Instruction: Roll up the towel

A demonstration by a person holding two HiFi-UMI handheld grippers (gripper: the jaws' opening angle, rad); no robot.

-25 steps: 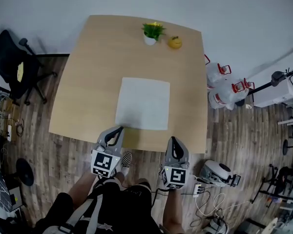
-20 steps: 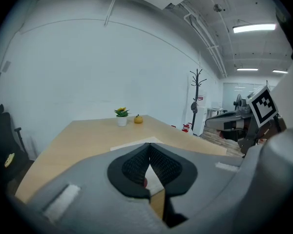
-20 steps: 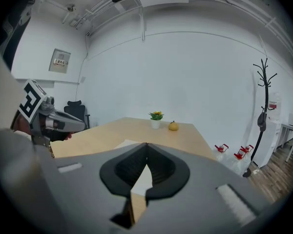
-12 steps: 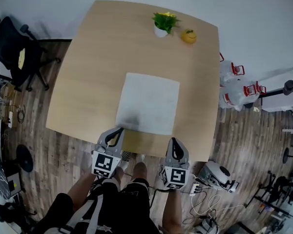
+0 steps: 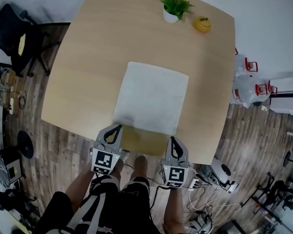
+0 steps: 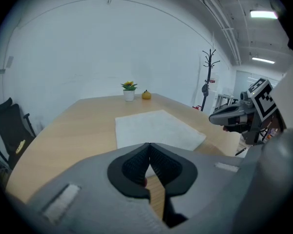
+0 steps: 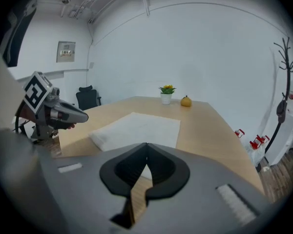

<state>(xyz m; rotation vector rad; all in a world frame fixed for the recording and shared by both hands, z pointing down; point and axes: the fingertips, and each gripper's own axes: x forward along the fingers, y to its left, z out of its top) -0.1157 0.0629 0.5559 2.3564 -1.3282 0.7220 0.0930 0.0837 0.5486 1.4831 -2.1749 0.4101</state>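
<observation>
A white towel (image 5: 151,97) lies flat and unrolled in the middle of the wooden table (image 5: 88,57); it also shows ahead of the jaws in the left gripper view (image 6: 156,128) and the right gripper view (image 7: 136,128). My left gripper (image 5: 118,127) hovers at the table's near edge, just short of the towel's near left corner, shut and empty. My right gripper (image 5: 173,140) is at the near edge by the towel's near right corner, also shut with nothing in it. Neither touches the towel.
A small potted plant (image 5: 174,8) and a yellow fruit-like object (image 5: 202,24) stand at the table's far side. An office chair (image 5: 12,40) is off the left side. Red-and-white containers (image 5: 251,82) and cables (image 5: 205,213) lie on the floor to the right.
Both grippers have dropped lower and come closer to the table's near edge and the towel. The view has shifted forward over the table. The towel has not moved.
</observation>
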